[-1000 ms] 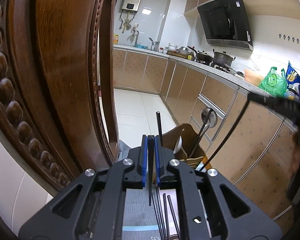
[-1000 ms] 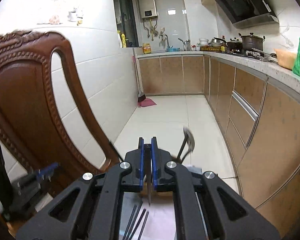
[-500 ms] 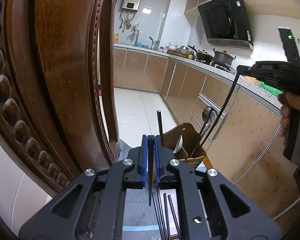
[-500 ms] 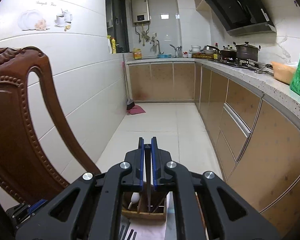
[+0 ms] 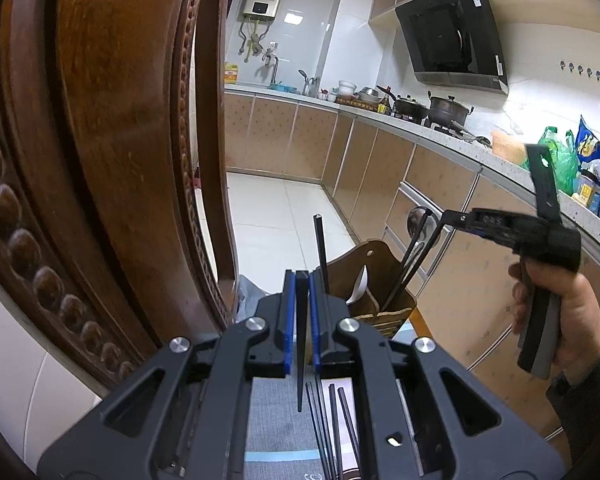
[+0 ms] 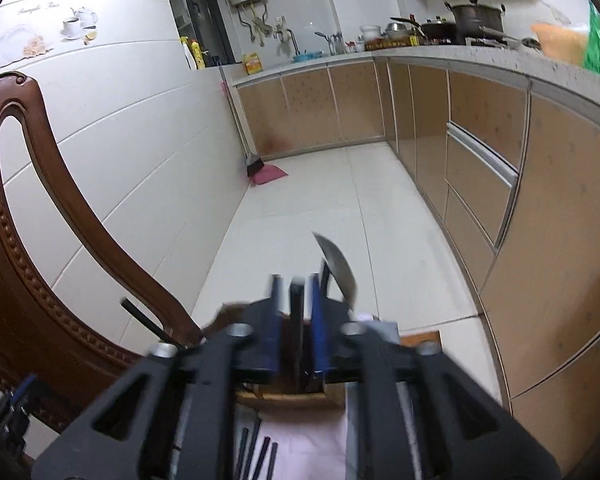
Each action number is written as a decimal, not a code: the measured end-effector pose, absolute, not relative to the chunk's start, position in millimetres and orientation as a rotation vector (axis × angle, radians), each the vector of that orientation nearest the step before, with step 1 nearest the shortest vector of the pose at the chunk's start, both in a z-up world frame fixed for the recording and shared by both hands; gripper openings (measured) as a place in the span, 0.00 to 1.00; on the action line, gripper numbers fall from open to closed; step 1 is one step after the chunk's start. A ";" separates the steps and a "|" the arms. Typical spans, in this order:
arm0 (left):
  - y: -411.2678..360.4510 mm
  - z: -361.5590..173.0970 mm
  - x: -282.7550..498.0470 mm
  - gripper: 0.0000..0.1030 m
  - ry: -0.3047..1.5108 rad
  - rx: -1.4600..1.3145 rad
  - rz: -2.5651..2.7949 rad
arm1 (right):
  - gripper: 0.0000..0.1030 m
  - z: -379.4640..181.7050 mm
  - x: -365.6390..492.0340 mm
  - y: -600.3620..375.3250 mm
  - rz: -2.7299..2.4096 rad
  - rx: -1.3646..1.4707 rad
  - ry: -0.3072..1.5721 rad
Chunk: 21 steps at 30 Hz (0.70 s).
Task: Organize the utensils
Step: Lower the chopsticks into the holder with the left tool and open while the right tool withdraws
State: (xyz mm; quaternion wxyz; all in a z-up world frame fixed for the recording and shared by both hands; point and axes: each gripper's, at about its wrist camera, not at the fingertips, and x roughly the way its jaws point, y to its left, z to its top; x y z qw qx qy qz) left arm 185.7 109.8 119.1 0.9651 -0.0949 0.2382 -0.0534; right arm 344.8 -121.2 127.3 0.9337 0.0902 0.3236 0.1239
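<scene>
Basically a narrow kitchen: white tiled floor [image 5: 276, 216] running far, tan cabinets [image 5: 440, 184] along the right, a carved wooden chair back [image 5: 112, 128] crowding the left. Near the cameras a grey mat [image 5: 276, 408] is lying on the surface, with loose black chopsticks [image 5: 334, 420] spread on it.

Left gripper [image 5: 301, 312] is sitting clamped on one black chopstick [image 5: 300, 360], blue pads nearly together, the stick's tip pointing back toward the camera. Just beyond it a wooden utensil holder [image 5: 374, 280] is standing, already carrying a white spoon [image 5: 360, 284], an upright chopstick [image 5: 321, 248] and a metal ladle [image 5: 420, 220].

Right gripper [image 6: 296, 320] is hanging directly over the holder [image 6: 292, 394], pads pinching a dark chopstick [image 6: 297, 332] pointing down into it; this view is motion-blurred. From the left view, the right gripper [image 5: 452, 216] is showing at far right, held in the person's right hand [image 5: 568, 312], its stick slanting into the holder's right side.

Open floor is lying beyond the holder; the chair is sitting close on the left and the cabinets near on the right.
</scene>
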 end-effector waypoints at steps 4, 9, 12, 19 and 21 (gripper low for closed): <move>107.3 117.0 188.3 0.06 0.484 -0.193 -0.103 | 0.67 123.4 304.0 -143.0 0.253 0.207 0.552; 103.5 120.1 184.4 0.06 0.470 -0.200 -0.094 | 0.89 92.4 222.6 -174.0 0.211 0.283 0.379; 104.3 130.6 176.5 0.06 0.444 -0.234 -0.118 | 0.90 48.4 184.7 -179.0 0.197 0.287 0.383; 85.0 186.8 172.0 0.06 0.364 -0.227 -0.126 | 0.91 -1.7 190.2 -173.6 0.245 0.323 0.524; 75.0 205.3 175.8 0.06 0.343 -0.203 -0.127 | 0.91 0.6 193.1 -178.2 0.247 0.334 0.514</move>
